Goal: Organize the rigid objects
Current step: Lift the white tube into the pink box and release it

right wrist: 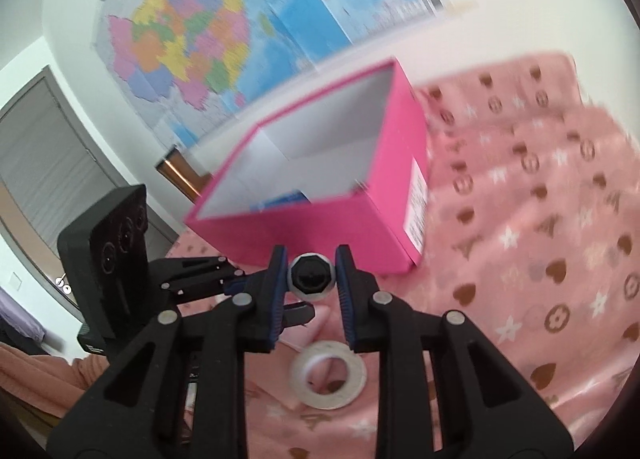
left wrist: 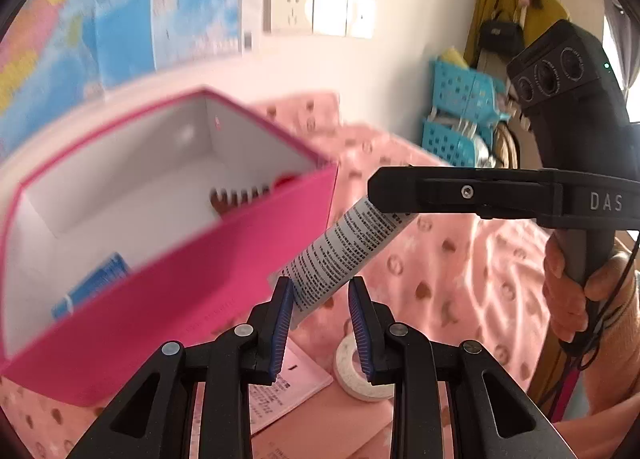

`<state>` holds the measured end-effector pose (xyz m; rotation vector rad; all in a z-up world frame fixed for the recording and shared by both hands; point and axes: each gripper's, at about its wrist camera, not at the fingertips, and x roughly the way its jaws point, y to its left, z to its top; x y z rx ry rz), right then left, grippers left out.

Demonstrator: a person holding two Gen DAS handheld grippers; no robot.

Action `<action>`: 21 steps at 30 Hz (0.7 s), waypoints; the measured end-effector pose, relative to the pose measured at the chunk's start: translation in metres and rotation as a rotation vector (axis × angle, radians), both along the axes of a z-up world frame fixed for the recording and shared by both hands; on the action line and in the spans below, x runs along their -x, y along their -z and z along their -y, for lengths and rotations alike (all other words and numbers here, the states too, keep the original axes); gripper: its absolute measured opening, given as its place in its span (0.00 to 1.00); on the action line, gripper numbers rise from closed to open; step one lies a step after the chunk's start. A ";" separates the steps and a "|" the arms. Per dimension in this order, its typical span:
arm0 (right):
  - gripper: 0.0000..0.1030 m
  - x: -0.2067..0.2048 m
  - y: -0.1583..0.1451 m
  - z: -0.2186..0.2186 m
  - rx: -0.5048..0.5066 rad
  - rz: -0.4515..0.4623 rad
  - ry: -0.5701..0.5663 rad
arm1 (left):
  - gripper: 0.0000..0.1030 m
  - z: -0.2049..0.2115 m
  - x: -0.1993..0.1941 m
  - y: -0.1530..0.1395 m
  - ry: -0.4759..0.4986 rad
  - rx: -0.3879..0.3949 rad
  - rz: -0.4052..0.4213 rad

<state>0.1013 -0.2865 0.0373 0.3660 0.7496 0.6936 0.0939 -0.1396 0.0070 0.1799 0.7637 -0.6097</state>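
A white tube (left wrist: 344, 247) with black print hangs in the air between both grippers, over the pink bedcover. My left gripper (left wrist: 320, 287) is shut on its flat crimped end, which lies between the blue pads. My right gripper (right wrist: 312, 257) is shut on the other end; the tube's black cap (right wrist: 310, 279) faces that camera between its pads. In the left wrist view the right gripper (left wrist: 384, 195) reaches in from the right. An open pink box (left wrist: 240, 243) (right wrist: 320, 227) with a white inside stands just behind the tube.
In the box lie a brown comb-like thing (left wrist: 240, 197), something red (left wrist: 286, 181) and a blue packet (left wrist: 96, 283). A white tape roll (left wrist: 360, 371) (right wrist: 328, 375) and a pink leaflet (left wrist: 288, 387) lie on the bedcover below. Blue baskets (left wrist: 460, 119) stand far right.
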 end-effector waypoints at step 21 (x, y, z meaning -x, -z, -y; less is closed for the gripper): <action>0.26 -0.095 -0.010 -0.037 -0.005 -0.021 -0.007 | 0.28 -0.026 -0.075 -0.028 -0.151 -0.054 0.035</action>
